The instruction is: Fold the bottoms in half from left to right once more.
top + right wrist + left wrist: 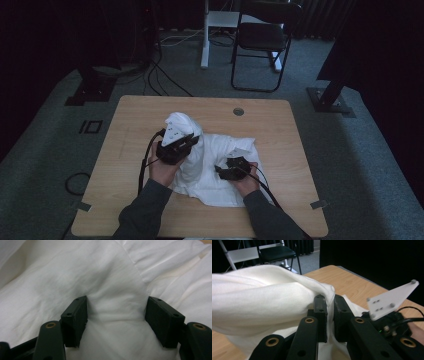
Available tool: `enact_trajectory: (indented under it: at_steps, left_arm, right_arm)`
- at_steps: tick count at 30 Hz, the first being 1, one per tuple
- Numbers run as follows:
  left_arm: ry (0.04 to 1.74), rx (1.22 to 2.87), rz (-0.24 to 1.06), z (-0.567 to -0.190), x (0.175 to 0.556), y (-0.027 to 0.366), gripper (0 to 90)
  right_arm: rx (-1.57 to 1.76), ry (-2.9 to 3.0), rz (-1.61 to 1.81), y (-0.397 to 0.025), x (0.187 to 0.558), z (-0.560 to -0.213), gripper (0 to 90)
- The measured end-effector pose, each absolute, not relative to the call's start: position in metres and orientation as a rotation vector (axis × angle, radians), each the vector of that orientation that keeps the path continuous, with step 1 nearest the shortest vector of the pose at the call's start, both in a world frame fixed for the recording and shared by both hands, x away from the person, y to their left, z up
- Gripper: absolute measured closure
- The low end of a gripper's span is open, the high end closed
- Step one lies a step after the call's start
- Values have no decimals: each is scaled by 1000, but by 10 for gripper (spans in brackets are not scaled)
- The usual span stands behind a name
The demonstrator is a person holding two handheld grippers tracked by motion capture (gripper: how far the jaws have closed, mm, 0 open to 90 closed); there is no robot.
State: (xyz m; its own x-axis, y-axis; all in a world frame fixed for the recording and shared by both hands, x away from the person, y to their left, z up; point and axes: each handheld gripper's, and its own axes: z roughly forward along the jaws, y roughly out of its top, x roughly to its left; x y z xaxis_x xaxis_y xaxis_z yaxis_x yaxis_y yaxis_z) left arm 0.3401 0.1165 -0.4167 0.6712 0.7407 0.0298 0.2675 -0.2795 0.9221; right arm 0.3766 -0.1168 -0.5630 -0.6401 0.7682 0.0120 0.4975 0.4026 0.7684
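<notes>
White cloth point(212, 167) crumpled mid-worktop point(280, 130), no clear long axis; bulk spreads toward near right, one bunched end raised at left, pointing up and away from person. Fabric soft, wrinkled, plain white. Left claw point(329, 308) nearly closed, pinching cloth fold, lifting it. Right claw point(116, 315) spread wide, jaws pressed down either side of cloth ridge, not clamped.

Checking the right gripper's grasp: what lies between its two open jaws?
A raised fold of the white cloth lies between the right gripper's open jaws, seen in the right gripper view.
</notes>
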Motion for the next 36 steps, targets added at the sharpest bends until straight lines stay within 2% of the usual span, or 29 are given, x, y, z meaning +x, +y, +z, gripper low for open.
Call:
enact_trajectory:
  at_steps: [5, 8, 12, 18, 23, 25, 27, 28, 30, 32, 36]
  left_arm:
    - [777, 1876, 585, -419, 340, 108, 836]
    - [768, 1885, 589, -422, 338, 108, 836]
    - [774, 1881, 571, -421, 341, 107, 836]
    - [720, 1881, 539, -413, 338, 89, 837]
    - [687, 1914, 537, -419, 339, 72, 836]
    - [689, 1934, 523, -427, 339, 71, 836]
    - [694, 1941, 501, -434, 339, 71, 836]
    - [694, 1941, 501, -434, 339, 71, 836]
    - [705, 1943, 470, -443, 340, 68, 836]
    - [696, 1956, 463, -448, 338, 62, 836]
    - [662, 2026, 433, -475, 333, 39, 835]
  right_arm:
    - [1018, 2403, 1141, -94, 380, -560, 342]
    - [1067, 2347, 1285, -113, 376, -547, 401]
    - [1087, 2346, 1122, -128, 373, -548, 370]
    - [1074, 2347, 1121, -103, 373, -563, 418]
    - [998, 2420, 1175, -84, 375, -561, 373]
    - [1007, 2429, 1240, -94, 372, -552, 351]
    - [1001, 2347, 1302, -120, 366, -537, 378]
    - [1001, 2347, 1302, -120, 366, -537, 378]
    - [1044, 2299, 1174, -146, 366, -531, 385]
    - [1076, 2289, 1061, -157, 369, -538, 388]
    - [1195, 2237, 1065, -180, 373, -550, 414]
